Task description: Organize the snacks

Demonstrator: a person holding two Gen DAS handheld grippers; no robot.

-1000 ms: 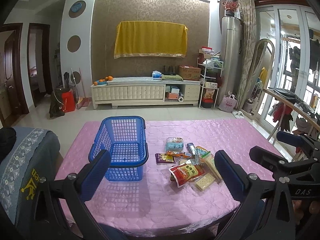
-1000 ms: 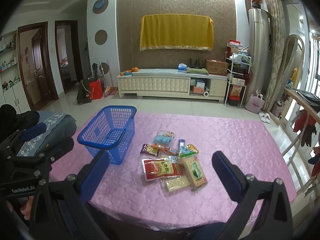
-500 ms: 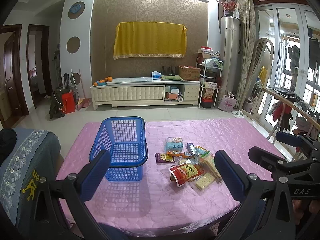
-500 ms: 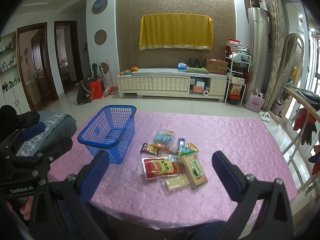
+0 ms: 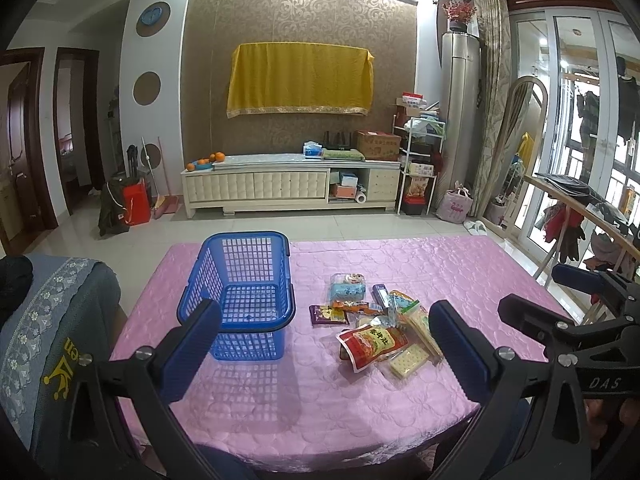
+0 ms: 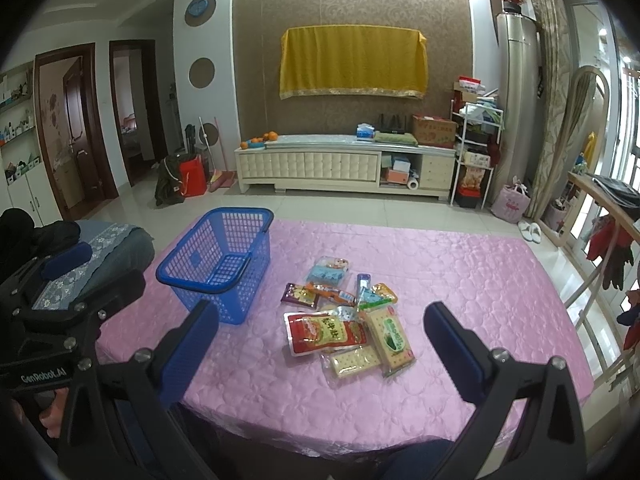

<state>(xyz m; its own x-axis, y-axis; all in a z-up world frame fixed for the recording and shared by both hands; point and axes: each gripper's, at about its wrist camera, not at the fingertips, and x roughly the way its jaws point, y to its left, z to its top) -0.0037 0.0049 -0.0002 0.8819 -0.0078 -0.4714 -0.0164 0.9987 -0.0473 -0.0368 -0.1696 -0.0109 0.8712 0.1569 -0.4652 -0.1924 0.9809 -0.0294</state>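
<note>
An empty blue plastic basket (image 5: 244,300) (image 6: 218,258) stands on the left half of a pink-covered table (image 5: 420,264) (image 6: 460,272). Right of it lies a pile of several snack packets: a red pouch (image 5: 372,342) (image 6: 324,332), a green-labelled cracker pack (image 6: 392,336), a pale cracker pack (image 5: 408,362) (image 6: 354,360), a light blue packet (image 5: 347,291) (image 6: 326,274) and a dark purple one (image 5: 327,315) (image 6: 300,295). My left gripper (image 5: 324,332) hangs open above the table's near edge. My right gripper (image 6: 320,332) also stands open there, with nothing between its fingers.
A grey cushioned chair (image 5: 48,320) (image 6: 100,248) stands at the table's left side. Beyond the table are tiled floor, a white TV cabinet (image 5: 292,186) and a yellow-draped screen (image 5: 300,78). A drying rack (image 5: 580,216) with clothes lies to the right.
Both grippers have stayed nearly still, with only a slight drift of view. The basket and snacks have not moved.
</note>
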